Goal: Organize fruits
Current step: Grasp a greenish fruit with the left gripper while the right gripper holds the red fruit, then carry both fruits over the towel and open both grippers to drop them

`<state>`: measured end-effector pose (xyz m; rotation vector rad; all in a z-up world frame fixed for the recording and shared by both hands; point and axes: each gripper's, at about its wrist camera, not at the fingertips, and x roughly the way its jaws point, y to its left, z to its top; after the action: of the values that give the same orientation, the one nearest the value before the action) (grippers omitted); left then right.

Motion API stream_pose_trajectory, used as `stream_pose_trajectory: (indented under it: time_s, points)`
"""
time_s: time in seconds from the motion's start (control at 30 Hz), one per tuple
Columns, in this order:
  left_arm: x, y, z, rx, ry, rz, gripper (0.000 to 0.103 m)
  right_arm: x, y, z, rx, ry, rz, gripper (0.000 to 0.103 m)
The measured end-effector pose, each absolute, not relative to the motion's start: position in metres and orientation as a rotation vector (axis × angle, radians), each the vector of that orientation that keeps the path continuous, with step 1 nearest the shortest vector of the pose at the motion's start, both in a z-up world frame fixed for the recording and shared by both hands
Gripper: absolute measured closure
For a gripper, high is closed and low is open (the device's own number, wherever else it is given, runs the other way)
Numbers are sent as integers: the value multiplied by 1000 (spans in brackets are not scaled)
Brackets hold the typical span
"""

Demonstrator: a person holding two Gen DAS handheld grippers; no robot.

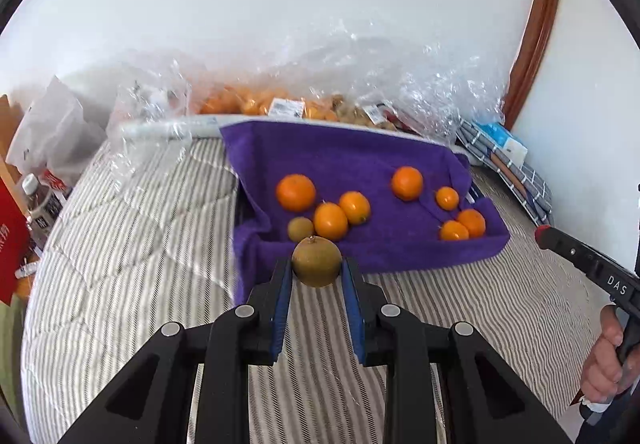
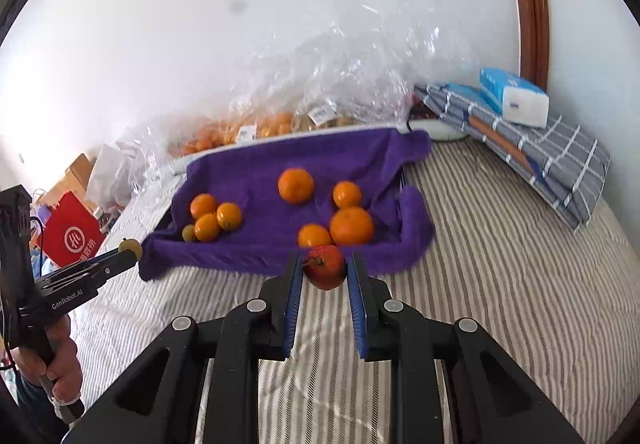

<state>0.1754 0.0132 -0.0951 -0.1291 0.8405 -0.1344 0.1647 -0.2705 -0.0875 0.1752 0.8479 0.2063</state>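
My left gripper (image 1: 317,268) is shut on a brown-green kiwi (image 1: 316,262), held above the striped bed just before the near edge of a tray lined with a purple towel (image 1: 360,151). My right gripper (image 2: 325,270) is shut on a small red fruit (image 2: 326,268) with a stem, at the tray's near edge (image 2: 240,256). In the tray lie several oranges (image 1: 296,192) and one more kiwi (image 1: 300,228). In the right wrist view the left gripper (image 2: 130,248) shows at the left with its kiwi (image 2: 132,245), held by a hand (image 2: 60,364).
Clear plastic bags with oranges (image 1: 248,103) and other fruit lie behind the tray against the wall. A folded checked cloth (image 2: 540,147) with a tissue pack (image 2: 516,97) sits at the right. A red bag (image 2: 72,232) and a bottle (image 1: 40,203) stand at the left.
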Motion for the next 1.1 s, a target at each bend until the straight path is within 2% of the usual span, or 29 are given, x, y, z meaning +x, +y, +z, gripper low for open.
stream_pose_trajectory:
  time_s: [0.23, 0.47, 1.1]
  points:
    - [190, 30, -75, -146, 800, -126, 79, 178, -258, -62, 153, 811, 193, 80]
    - [214, 38, -84, -166, 809, -119, 79, 200, -251, -64, 144, 815, 184, 80]
    - [279, 11, -138, -220, 909, -183, 78, 273, -226, -149, 80, 954, 218, 80]
